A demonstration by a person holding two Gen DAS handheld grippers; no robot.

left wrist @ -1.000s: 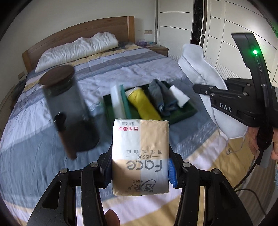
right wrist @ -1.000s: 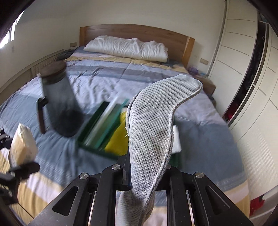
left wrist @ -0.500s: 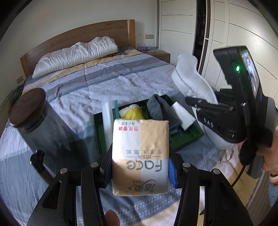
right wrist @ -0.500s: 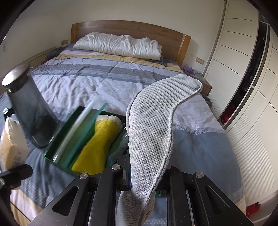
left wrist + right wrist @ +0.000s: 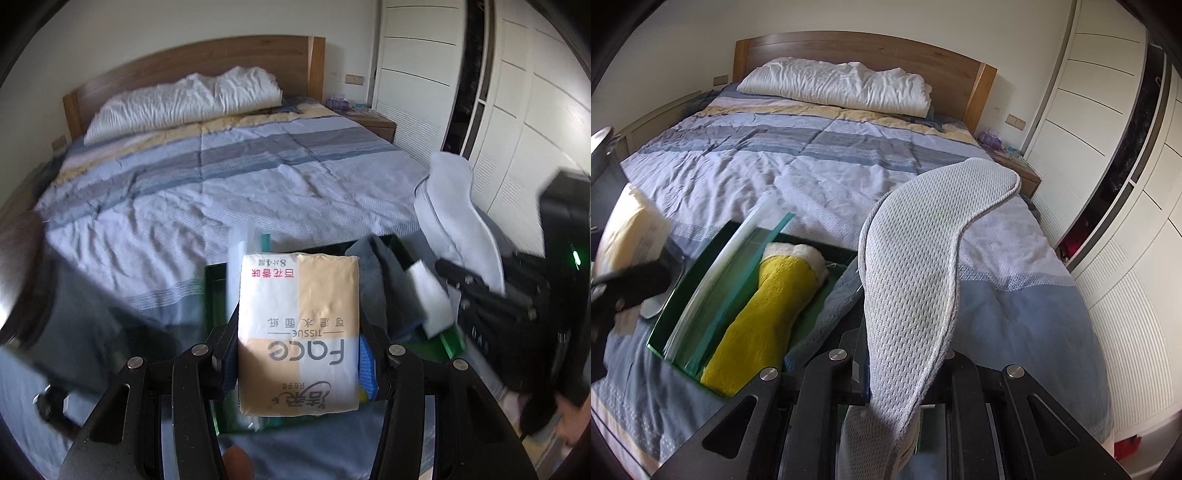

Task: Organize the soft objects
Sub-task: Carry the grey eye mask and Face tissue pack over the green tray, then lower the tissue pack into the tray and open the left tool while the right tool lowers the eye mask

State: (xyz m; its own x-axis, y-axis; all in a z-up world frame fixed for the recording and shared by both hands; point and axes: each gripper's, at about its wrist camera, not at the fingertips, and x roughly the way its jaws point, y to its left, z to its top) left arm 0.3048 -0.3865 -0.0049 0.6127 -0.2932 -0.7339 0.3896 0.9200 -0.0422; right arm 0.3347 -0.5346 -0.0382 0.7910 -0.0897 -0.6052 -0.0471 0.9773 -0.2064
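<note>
My left gripper is shut on a beige and white tissue pack and holds it over the near end of a green tray on the bed. My right gripper is shut on a grey mesh insole that stands upright above the tray's right part. In the tray lie a yellow sock, a grey cloth, a white sponge and clear green-edged sheets. The insole also shows at the right of the left wrist view.
A dark glass jar with a wooden lid stands on the striped duvet left of the tray, blurred. White pillows lie at the wooden headboard. White wardrobe doors line the right side.
Both grippers have moved forward and closer to the tray, which now fills more of both views. The tissue pack now overlaps the tray's near end. Both holds are unchanged.
</note>
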